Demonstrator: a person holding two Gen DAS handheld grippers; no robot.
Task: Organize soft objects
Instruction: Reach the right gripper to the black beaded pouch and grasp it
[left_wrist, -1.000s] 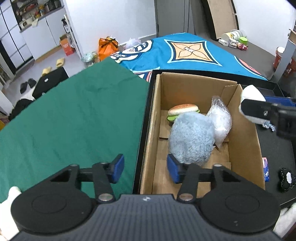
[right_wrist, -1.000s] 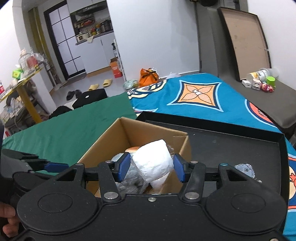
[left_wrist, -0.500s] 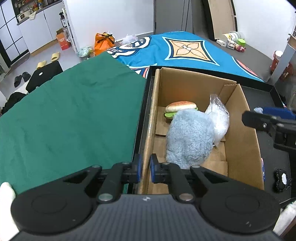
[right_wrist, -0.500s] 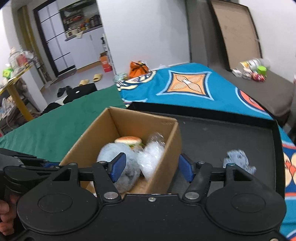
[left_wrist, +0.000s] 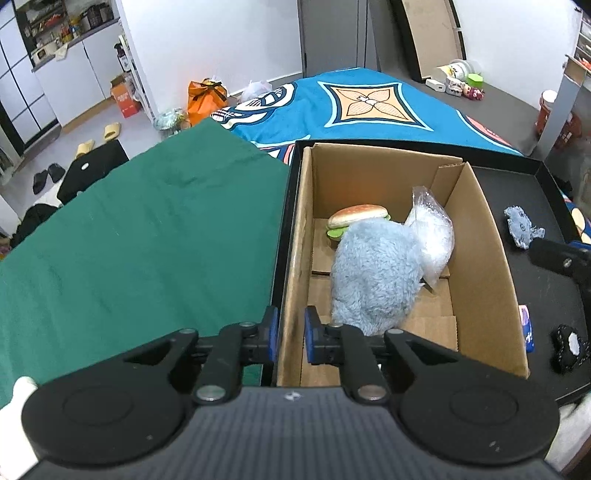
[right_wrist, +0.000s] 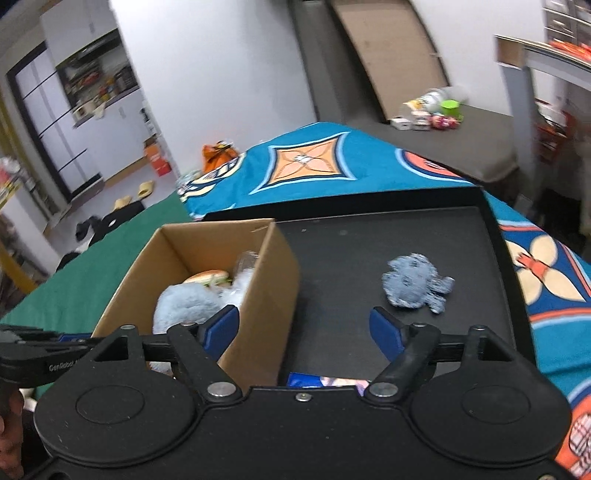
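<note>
Green cloth (left_wrist: 140, 236) and a patterned blue blanket (right_wrist: 314, 166) surround a shallow black tray (right_wrist: 369, 240). At the tray's left edge, a brown cardboard box (left_wrist: 484, 258) holds a fluffy blue plush (left_wrist: 373, 273), a toy burger (left_wrist: 356, 216) and a clear plastic bag (left_wrist: 432, 236). The left gripper (left_wrist: 290, 334) pinches the box's left wall. The right gripper (right_wrist: 304, 330) hovers wide open, holding nothing, near a grey-blue knitted toy (right_wrist: 413, 284) on the bare tray floor.

Plush toy (left_wrist: 373, 273) in box (left_wrist: 484, 266)
</note>
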